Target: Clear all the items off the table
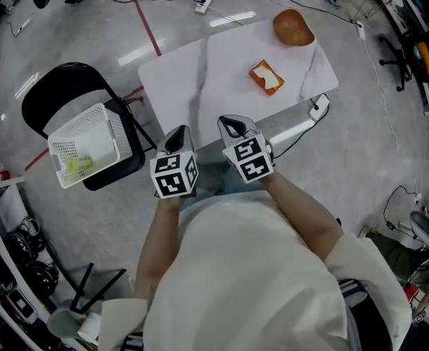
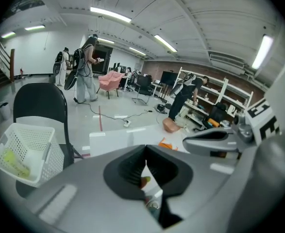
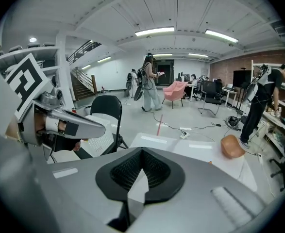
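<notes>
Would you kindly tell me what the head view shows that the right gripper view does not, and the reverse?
Only the head view shows the person's pale shirt and a yellow-green item lying in the white mesh basket.
Only the right gripper view shows a standing person with a backpack, a pink armchair and ceiling strip lights.
Both show the white marbled table, the brown rounded object on it, the black folding chair carrying that basket, and the left gripper.
</notes>
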`<move>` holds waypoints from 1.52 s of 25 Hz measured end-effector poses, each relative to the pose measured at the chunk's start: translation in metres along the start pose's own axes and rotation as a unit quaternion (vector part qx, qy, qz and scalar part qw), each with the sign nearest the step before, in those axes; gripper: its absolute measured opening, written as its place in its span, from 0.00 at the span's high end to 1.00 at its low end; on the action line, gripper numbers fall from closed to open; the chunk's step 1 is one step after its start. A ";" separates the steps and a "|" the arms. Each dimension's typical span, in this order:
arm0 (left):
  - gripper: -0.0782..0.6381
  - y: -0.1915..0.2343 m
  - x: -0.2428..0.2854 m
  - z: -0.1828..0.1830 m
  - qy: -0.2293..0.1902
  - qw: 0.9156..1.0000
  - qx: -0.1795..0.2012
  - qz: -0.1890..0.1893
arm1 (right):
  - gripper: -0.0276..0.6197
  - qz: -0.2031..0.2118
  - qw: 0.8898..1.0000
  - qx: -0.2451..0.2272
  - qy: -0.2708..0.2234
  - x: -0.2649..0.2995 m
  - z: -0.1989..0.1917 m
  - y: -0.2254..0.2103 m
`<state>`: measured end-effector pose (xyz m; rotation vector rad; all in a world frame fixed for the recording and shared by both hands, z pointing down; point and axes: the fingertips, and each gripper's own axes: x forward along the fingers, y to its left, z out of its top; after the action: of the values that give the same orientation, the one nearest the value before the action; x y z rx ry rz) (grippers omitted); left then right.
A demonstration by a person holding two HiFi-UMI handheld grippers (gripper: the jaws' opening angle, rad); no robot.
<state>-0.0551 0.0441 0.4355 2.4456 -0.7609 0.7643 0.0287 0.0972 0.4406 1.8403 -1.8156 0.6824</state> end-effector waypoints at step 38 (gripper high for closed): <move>0.88 -0.118 0.204 0.015 0.055 0.998 0.012 -0.013 | 0.83 -0.038 0.993 0.057 0.095 0.050 -0.102 -0.255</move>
<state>0.1648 0.0489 0.5211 2.4066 -0.6815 0.8957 0.2812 0.1288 0.5549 1.8375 -1.6071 0.9172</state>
